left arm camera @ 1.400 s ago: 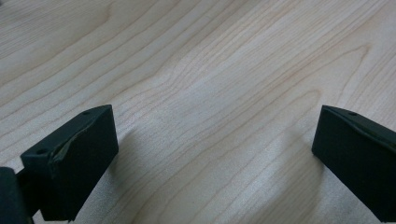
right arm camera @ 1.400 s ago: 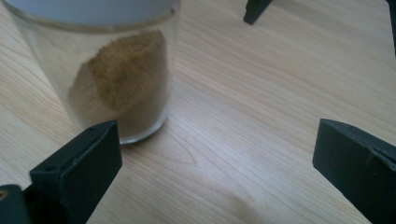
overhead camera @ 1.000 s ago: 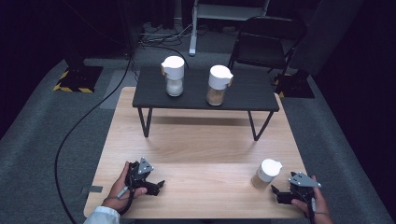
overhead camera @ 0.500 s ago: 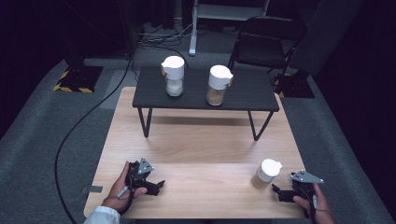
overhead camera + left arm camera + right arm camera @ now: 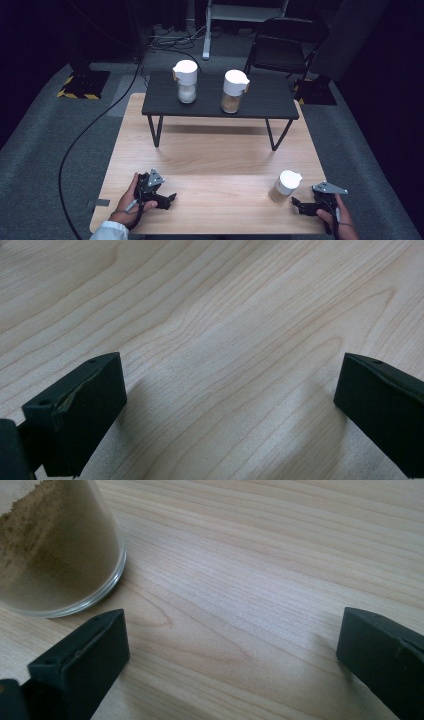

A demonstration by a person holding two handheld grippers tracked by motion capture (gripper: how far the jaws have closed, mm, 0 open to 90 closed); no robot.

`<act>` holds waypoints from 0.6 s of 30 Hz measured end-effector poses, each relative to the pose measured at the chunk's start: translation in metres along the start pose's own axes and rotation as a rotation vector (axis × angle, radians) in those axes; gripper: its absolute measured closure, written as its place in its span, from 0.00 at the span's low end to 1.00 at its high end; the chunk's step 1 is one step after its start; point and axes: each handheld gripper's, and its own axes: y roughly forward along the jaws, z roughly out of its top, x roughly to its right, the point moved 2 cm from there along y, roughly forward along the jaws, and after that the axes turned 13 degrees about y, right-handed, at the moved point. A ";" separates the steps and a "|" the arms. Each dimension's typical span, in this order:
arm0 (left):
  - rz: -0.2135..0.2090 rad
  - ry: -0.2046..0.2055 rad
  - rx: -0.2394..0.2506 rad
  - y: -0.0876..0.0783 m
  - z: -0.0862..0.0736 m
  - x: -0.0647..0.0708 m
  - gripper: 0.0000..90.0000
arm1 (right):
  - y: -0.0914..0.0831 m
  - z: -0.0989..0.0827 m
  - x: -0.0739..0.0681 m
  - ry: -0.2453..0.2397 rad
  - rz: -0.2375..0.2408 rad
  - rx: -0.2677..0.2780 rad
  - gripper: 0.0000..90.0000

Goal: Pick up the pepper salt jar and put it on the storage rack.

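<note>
A glass jar of brown powder with a white lid point(image 5: 286, 186) stands near the front right of the wooden table point(image 5: 215, 155). My right gripper point(image 5: 300, 206) rests just right of and in front of it, open, nothing between its jaws. In the right gripper view the jar's glass base point(image 5: 55, 555) sits beyond the left jaw, apart from it. My left gripper point(image 5: 169, 199) lies at the front left, open, with bare wood point(image 5: 225, 355) between its jaws.
A low black bench point(image 5: 220, 102) stands on the far half of the table with two white-lidded jars on it, one of white powder point(image 5: 186, 81) and one of brown powder point(image 5: 233, 91). A folding chair point(image 5: 285, 45) is behind.
My right gripper has slid a little to the right and toward the table's front edge, away from the jar. The left gripper has stayed put.
</note>
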 end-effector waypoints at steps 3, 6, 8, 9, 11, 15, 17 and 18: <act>0.000 0.000 0.000 0.000 0.000 0.000 0.00 | 0.000 0.000 0.000 0.000 0.000 0.000 0.00; -0.003 -0.001 0.000 0.001 0.000 -0.001 0.00 | 0.000 0.000 0.000 0.002 0.000 -0.001 0.00; -0.004 0.000 0.000 0.001 0.001 -0.001 0.00 | 0.000 0.001 0.000 0.003 0.000 -0.001 0.00; -0.004 0.002 0.000 0.001 0.001 -0.002 0.00 | 0.001 0.001 0.000 0.004 -0.002 -0.001 0.00; -0.006 0.006 0.000 0.002 0.002 -0.003 0.00 | 0.001 0.001 0.000 0.004 -0.001 -0.001 0.00; -0.006 0.005 0.001 0.002 0.002 -0.003 0.00 | 0.001 0.001 0.000 0.004 -0.002 -0.001 0.00; -0.005 0.005 0.000 0.002 0.002 -0.003 0.00 | 0.001 0.001 0.000 0.004 -0.002 -0.001 0.00; -0.005 0.006 -0.001 0.002 0.002 -0.003 0.00 | 0.001 0.001 0.000 0.004 -0.002 -0.001 0.00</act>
